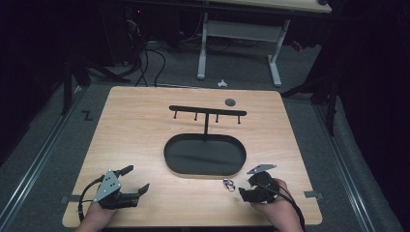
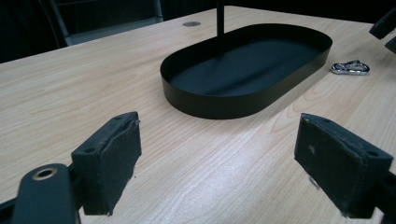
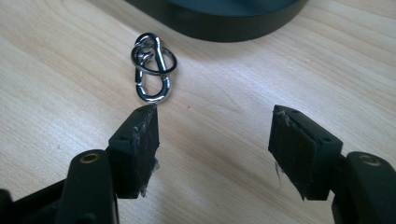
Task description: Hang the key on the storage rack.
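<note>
On the wooden tabletop the metal clip lies untouched at upper left of the right gripper view, just beyond the right gripper, whose fingers stand spread and empty, so grasping remains.

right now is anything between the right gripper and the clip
Nothing visible. The clip lies on bare table just beyond the right gripper, off its left pad, with the jaws open and nothing between them.

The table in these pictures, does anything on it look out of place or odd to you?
Only the metal clip with its ring: it lies loose on the table beside the black tray, not on the hook rack.
</note>
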Available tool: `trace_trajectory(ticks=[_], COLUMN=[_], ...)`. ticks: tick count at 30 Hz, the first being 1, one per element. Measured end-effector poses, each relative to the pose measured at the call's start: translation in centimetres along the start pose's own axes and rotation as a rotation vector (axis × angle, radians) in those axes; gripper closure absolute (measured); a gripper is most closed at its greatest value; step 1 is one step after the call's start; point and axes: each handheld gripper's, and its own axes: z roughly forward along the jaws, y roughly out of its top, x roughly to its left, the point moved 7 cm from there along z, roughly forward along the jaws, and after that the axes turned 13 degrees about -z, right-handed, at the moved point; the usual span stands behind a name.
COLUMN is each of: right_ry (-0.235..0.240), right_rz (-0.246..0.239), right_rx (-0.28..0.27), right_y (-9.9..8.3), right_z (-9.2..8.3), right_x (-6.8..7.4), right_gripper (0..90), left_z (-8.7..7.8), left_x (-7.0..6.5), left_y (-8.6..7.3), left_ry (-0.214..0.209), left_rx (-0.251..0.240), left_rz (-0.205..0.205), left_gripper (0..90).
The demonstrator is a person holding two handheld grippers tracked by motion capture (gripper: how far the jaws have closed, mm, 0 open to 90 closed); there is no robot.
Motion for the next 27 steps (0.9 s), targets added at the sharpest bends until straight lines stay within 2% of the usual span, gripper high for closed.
trace_trajectory(ticks=[2,8,14,19,27], right_ry=[0.003,0.030,0.053,0.056,0.047], right_rz=[-0.024,-0.042,-0.081,-0.080,-0.116], right_rx=[0.023,0.059,0.111,0.141,0.184], right_y=[0.2,0.6,0.9,1.1,1.3], right_z=[0.2,0.5,1.0,1.0,0.9], right_x=[0.2,0.6,1.2,1.4,1.2], right_gripper=[33.7,34.2,35.8,35.9,36.0], left_z=[0.0,0.0,0.1,0.1,0.1], left_x=[-0.1,-0.1,-0.2,-0.2,-0.2], left_y=[0.0,-0.1,-0.1,-0.1,-0.1], left_ry=[-0.002,-0.003,-0.008,-0.010,-0.014], left_rx=[0.002,0.006,0.009,0.012,0.019], left_rz=[0.005,0.003,0.004,0.003,0.000], left_gripper=[15.2,15.2,15.2,15.2,15.2])
